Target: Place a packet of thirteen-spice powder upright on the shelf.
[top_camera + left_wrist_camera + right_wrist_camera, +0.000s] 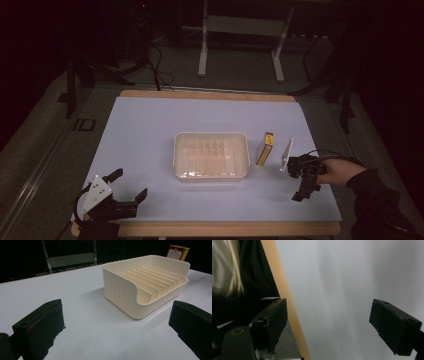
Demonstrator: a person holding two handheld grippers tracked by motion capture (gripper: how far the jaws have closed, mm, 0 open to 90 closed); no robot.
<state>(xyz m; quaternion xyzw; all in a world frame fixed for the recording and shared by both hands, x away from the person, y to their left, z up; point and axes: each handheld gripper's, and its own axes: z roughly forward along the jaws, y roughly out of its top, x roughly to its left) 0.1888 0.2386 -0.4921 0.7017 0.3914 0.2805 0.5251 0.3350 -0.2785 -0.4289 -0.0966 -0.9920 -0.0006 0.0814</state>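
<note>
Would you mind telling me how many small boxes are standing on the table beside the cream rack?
2: a yellow-and-brown box just right of the cream rack, and a pale thin box farther right, next to the right gripper. None seems hidden.

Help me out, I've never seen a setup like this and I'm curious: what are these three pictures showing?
A person sits at a white-topped table and holds a hand-held two-jaw gripper in each hand. The high view looks down from above: the left gripper is near the front left corner, the right gripper near the right edge. Both are open and hold nothing. The other two pictures come from cameras riding on each gripper, looking along its black jaws. In the middle lies a cream ribbed plastic tray, to its right a small yellow box standing on edge and a thin pale card or plate.
</note>
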